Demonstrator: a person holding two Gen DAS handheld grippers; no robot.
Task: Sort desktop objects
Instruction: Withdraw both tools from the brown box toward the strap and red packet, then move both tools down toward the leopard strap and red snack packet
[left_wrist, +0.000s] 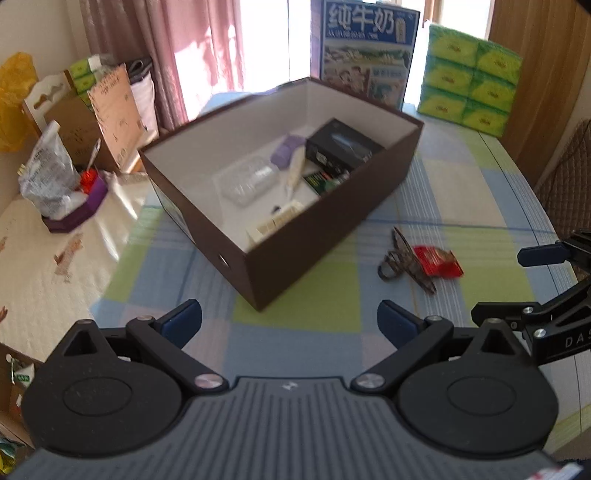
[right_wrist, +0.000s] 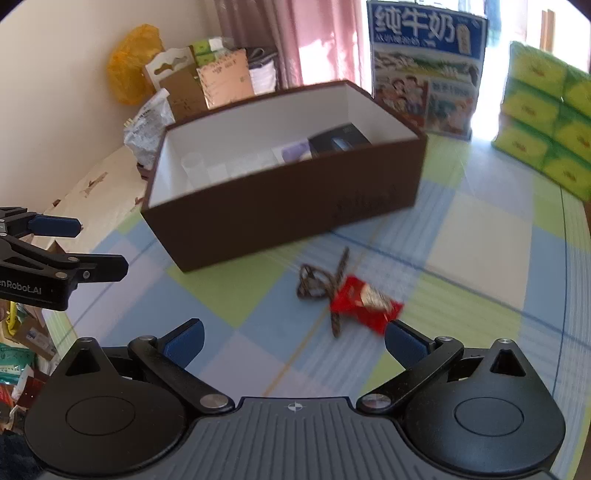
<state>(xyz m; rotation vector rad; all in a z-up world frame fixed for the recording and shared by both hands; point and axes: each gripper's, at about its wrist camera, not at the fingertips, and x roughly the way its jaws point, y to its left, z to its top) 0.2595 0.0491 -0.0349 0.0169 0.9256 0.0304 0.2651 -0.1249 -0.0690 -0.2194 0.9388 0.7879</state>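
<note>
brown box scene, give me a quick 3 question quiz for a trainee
1. True or false: the red packet lies inside the brown box.
2. What touches the red packet on the checked cloth? A) a dark cord B) a spoon C) a cup
3. Fill in: the left hand-held gripper holds ____.

Key: 1 false, it lies on the cloth. 2 A, the dark cord. 3 nothing, the jaws stand open.
</note>
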